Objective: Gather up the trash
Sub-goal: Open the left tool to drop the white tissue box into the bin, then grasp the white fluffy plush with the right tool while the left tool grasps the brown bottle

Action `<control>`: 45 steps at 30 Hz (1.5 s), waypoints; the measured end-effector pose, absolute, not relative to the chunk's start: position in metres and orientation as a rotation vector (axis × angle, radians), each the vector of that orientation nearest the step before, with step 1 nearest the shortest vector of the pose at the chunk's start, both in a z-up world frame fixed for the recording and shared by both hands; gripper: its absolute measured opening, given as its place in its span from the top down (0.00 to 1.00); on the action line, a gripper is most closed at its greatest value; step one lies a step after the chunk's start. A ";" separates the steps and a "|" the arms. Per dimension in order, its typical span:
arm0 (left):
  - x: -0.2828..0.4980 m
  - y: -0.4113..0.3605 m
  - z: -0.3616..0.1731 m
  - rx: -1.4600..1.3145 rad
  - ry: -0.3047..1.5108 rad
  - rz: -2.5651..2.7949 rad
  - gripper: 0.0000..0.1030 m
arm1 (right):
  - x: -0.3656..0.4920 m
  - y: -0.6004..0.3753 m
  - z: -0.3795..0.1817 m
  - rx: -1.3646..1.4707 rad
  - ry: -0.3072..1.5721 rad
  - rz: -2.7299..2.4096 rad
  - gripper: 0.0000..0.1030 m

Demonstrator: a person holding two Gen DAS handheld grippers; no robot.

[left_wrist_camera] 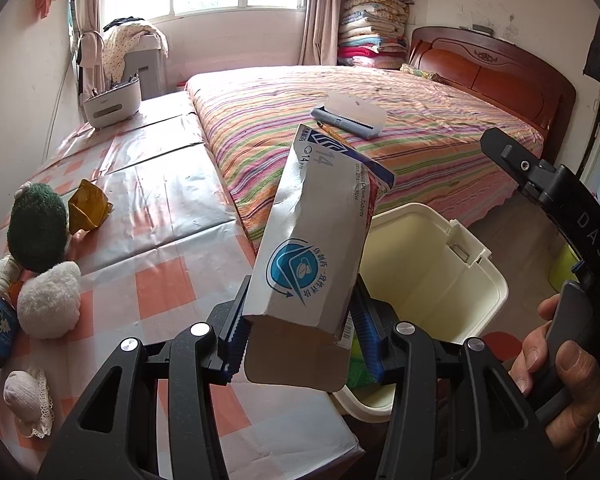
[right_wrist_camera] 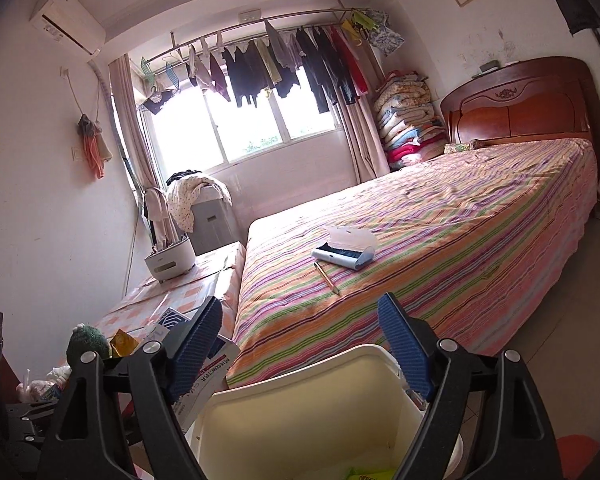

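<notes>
Carton (left_wrist_camera: 312, 236) in left gripper (left_wrist_camera: 300, 338), seemingly gripped

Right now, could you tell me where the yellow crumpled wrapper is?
In the left wrist view, the yellow crumpled wrapper lies at the left on the checked tablecloth, beside the dark green plush toy.

White-walled bedroom; striped bed (right_wrist_camera: 440, 236), wooden headboard (right_wrist_camera: 520, 100), bright window (right_wrist_camera: 244, 128), wall air conditioner (right_wrist_camera: 68, 20), folded quilts (right_wrist_camera: 404, 120).

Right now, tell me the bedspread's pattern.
The bedspread has multicoloured stripes: pink, orange, green and purple. The right wrist view shows it best.
</notes>
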State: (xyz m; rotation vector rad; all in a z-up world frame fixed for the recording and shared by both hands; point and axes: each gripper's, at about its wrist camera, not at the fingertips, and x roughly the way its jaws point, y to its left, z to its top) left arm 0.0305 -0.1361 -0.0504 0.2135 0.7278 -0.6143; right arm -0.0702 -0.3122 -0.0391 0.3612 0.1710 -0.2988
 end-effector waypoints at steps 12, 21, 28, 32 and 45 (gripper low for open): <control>0.024 -0.168 -0.057 0.279 0.757 -0.668 0.32 | -0.083 -0.325 -0.030 0.418 0.102 -0.301 0.23; 0.034 -0.120 -0.029 0.238 0.690 -0.531 0.20 | -0.076 -0.313 -0.027 0.397 0.102 -0.264 0.23; 0.050 -0.048 -0.004 0.225 0.641 -0.399 0.20 | -0.033 -0.270 -0.002 0.342 0.180 -0.002 0.17; 0.061 -0.002 0.006 0.193 0.631 -0.324 0.09 | 0.010 -0.219 0.014 0.224 0.229 0.213 0.14; 0.109 0.111 -0.016 0.203 0.722 -0.203 0.09 | 0.108 -0.105 -0.053 0.220 0.584 0.565 0.14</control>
